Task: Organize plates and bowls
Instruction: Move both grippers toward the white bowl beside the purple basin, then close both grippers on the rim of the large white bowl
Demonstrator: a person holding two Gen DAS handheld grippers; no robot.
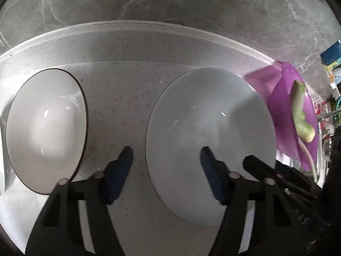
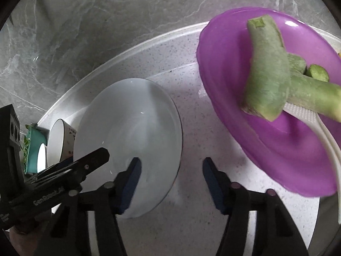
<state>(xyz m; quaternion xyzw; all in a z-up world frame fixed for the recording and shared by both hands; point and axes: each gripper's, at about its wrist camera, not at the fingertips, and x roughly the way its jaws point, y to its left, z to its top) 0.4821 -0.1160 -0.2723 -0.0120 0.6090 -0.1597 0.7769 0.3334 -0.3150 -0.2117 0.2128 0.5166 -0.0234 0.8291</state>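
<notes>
Nearest, the left gripper (image 1: pixel 165 155) and the right gripper (image 2: pixel 171 166) both straddle the rim of the pale plate (image 1: pixel 210 140) at their twelve o'clock, jaws apart, not yet pressing. I count two white dishes; the second, a dark-rimmed bowl (image 1: pixel 45 132), lies at ten o'clock. Farther off is one purple plate (image 2: pixel 266 106) with vegetables. Nothing is stacked yet, I judge.

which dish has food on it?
The purple plate, right of the white plate: green vegetable pieces lie on it. The white plate and the dark-rimmed bowl hold nothing.
</notes>
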